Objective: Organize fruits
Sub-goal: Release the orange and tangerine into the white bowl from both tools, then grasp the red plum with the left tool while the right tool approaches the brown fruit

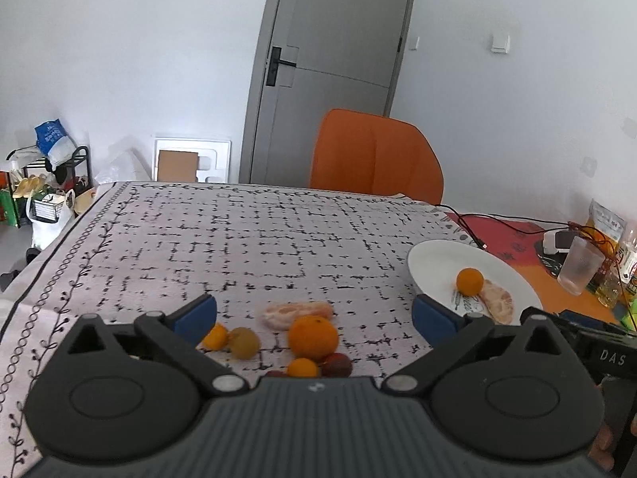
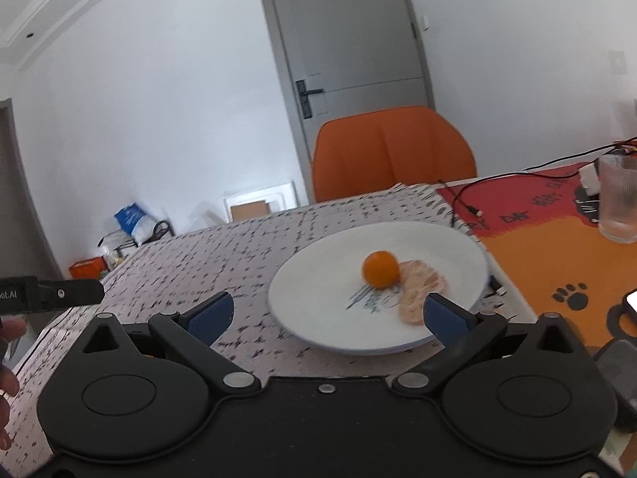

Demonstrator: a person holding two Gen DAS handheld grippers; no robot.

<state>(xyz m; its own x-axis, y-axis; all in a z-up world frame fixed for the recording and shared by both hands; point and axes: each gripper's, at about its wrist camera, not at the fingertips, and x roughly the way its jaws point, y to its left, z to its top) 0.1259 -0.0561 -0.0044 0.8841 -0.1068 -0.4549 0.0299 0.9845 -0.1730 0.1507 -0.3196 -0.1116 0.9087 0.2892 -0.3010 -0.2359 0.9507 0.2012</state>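
Observation:
A white plate (image 1: 434, 263) holds a small orange (image 1: 469, 280) and a peeled pomelo piece (image 1: 497, 300). On the tablecloth, between the fingers of my open left gripper (image 1: 314, 312), lie a larger orange (image 1: 313, 336), a peeled pomelo piece (image 1: 296, 312), a green-brown fruit (image 1: 244, 342), two small oranges (image 1: 215, 336) (image 1: 302, 367) and a dark red fruit (image 1: 337, 363). My right gripper (image 2: 324, 312) is open and empty, just before the plate (image 2: 318, 286), which holds the orange (image 2: 380, 269) and pomelo piece (image 2: 420, 285).
An orange chair (image 1: 376, 155) stands behind the table. A ribbed glass (image 2: 619, 199), cables and packets sit on the orange-red mat (image 2: 557, 255) at right. A phone (image 2: 631, 302) lies at the right edge. Clutter lies on the floor at left.

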